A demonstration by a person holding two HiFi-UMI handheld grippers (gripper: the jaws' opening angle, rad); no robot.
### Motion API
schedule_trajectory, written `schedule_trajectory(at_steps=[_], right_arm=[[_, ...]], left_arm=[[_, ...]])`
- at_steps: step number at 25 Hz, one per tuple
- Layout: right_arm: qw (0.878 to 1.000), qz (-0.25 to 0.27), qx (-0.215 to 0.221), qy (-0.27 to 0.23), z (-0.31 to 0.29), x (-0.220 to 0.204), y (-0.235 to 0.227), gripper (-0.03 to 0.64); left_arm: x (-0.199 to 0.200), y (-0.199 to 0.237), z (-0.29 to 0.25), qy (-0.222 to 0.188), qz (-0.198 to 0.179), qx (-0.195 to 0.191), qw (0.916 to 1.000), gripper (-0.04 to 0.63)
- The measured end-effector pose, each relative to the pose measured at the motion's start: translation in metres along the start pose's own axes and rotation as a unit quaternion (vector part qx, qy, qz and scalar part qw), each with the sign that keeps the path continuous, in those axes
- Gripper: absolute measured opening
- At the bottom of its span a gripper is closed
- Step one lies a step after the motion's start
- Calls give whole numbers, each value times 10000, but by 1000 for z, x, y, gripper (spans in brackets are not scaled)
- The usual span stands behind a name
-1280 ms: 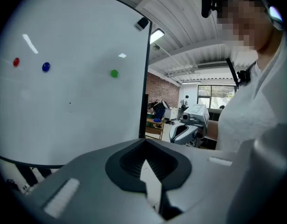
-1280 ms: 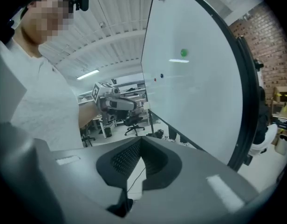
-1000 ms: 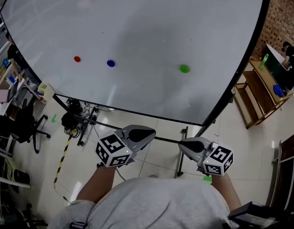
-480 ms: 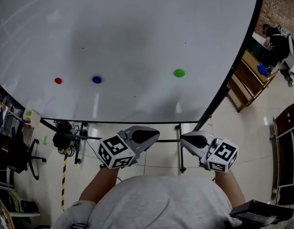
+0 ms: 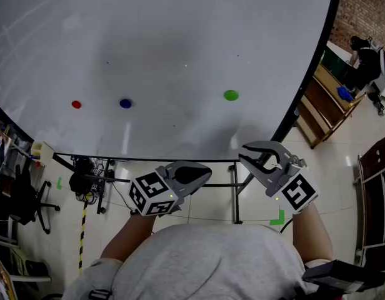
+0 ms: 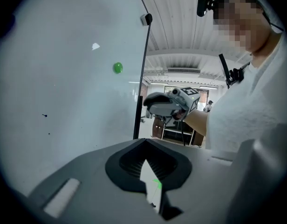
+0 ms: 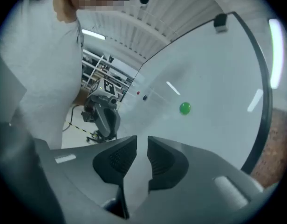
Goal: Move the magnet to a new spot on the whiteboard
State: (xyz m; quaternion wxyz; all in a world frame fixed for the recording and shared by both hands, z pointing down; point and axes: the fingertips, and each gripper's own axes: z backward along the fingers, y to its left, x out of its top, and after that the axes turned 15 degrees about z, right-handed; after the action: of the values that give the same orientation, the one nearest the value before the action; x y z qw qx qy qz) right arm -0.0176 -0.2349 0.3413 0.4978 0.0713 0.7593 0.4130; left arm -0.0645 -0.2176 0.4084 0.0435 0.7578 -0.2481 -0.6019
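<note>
The whiteboard (image 5: 180,36) fills the upper head view. Three round magnets sit on it: red (image 5: 76,104), blue (image 5: 125,104) and green (image 5: 230,95). My right gripper (image 5: 244,153) is raised just under the board's lower edge, below and right of the green magnet and apart from it. Its jaws have just been opening and stand slightly apart with nothing between them. In the right gripper view (image 7: 142,141) the green magnet (image 7: 185,108) lies ahead to the right. My left gripper (image 5: 207,171) hangs lower, shut and empty (image 6: 144,143); the green magnet (image 6: 117,67) shows up and left.
The board's black frame (image 5: 305,86) runs down the right side, with stand bars (image 5: 236,199) below. A wooden shelf (image 5: 324,105) and a person (image 5: 367,55) are at the far right. An office chair (image 5: 24,199), cables (image 5: 86,167) and striped floor tape (image 5: 83,224) lie at the left.
My right gripper has risen towards the board's lower edge and rolled over, and its jaws have parted. The left gripper stays almost where it was, still shut.
</note>
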Motion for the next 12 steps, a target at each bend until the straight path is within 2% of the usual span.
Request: schedule_trajectory(at_steps=[2, 4, 6, 8, 9, 10, 12], right_arm=[[9965, 760, -129, 310, -1, 9, -21, 78], [9867, 1424, -333, 714, -4, 14, -40, 103], [9651, 2289, -670, 1087, -9, 20, -58, 121], [9340, 3119, -992, 1433, -16, 22, -72, 127], [9219, 3376, -1080, 1564, -20, 22, -76, 131], [9156, 3495, -1115, 1642, -25, 21, -80, 139], [9160, 3461, -1171, 1658, -34, 21, -85, 143]], left_arm=[[1, -1, 1, -27, 23, 31, 10000, -15], [3, -3, 2, -60, 53, 43, 10000, -15], [4, -5, 2, -66, 65, 66, 9999, -15], [3, -5, 3, -70, 83, 103, 9999, -15], [2, -5, 3, -76, 97, 123, 9998, -15], [2, -5, 4, -81, 108, 142, 9998, -15], [2, -6, 5, -85, 111, 175, 9997, -15]])
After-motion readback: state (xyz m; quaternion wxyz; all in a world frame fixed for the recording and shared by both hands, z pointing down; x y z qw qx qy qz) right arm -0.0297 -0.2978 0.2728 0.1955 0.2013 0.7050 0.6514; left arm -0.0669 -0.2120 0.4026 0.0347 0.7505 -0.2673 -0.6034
